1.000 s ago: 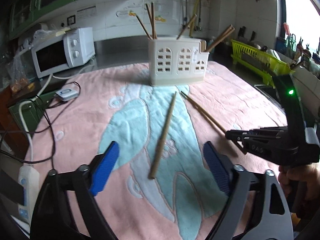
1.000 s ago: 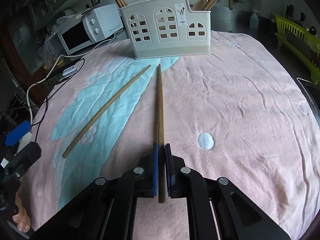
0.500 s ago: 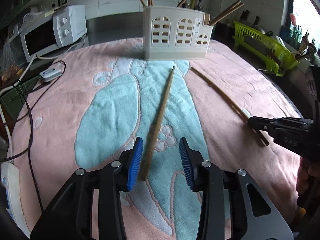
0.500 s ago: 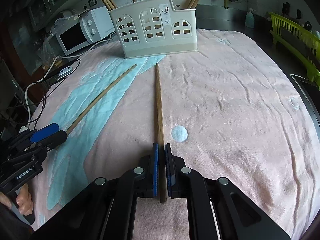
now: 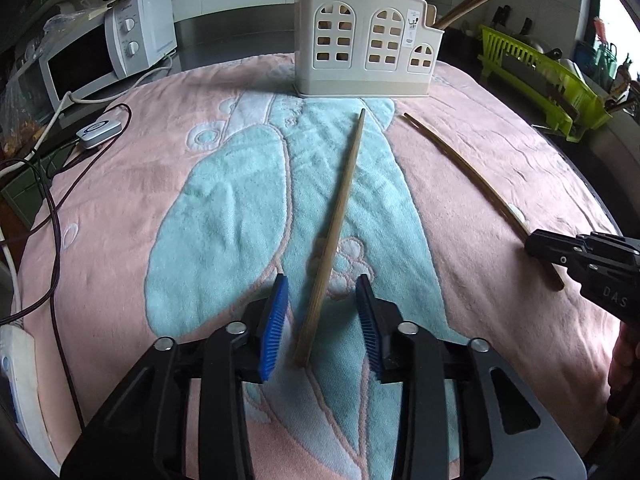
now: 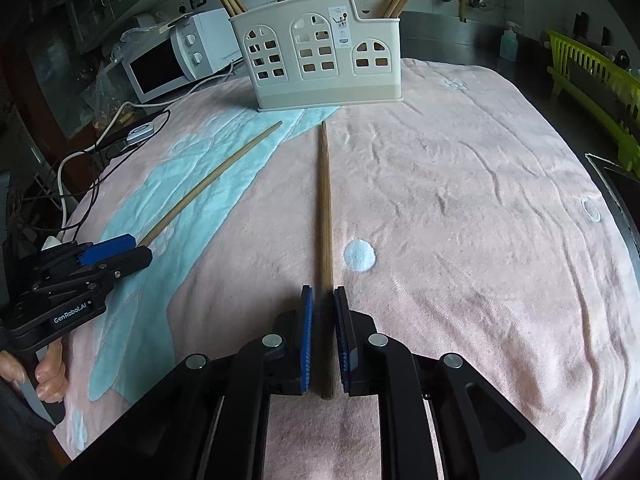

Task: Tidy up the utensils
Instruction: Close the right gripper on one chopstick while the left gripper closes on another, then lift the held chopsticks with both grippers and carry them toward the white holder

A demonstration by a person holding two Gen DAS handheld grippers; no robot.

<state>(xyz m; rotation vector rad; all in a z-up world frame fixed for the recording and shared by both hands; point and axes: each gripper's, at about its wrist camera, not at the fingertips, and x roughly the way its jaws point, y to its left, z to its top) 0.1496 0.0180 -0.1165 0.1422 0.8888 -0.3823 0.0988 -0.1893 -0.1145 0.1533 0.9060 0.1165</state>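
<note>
Two wooden chopsticks lie on a pink and teal towel (image 5: 224, 184). The lighter chopstick (image 5: 338, 220) lies between the pads of my left gripper (image 5: 322, 320), which is open around its near end. The darker chopstick (image 6: 325, 216) sits in my right gripper (image 6: 324, 324), whose blue pads are shut on its near end; it shows in the left wrist view too (image 5: 460, 164). A cream utensil holder (image 5: 366, 40) with several chopsticks stands at the far edge, also in the right wrist view (image 6: 320, 50).
A white microwave (image 5: 104, 52) and cables (image 5: 52, 208) are on the left, with a power strip (image 5: 20, 376) at the near left. A green dish rack (image 5: 536, 76) stands at the right.
My left gripper moved forward and down over the lighter chopstick's near end, its jaws narrowing from wide open. My right gripper stays shut on the darker chopstick.
</note>
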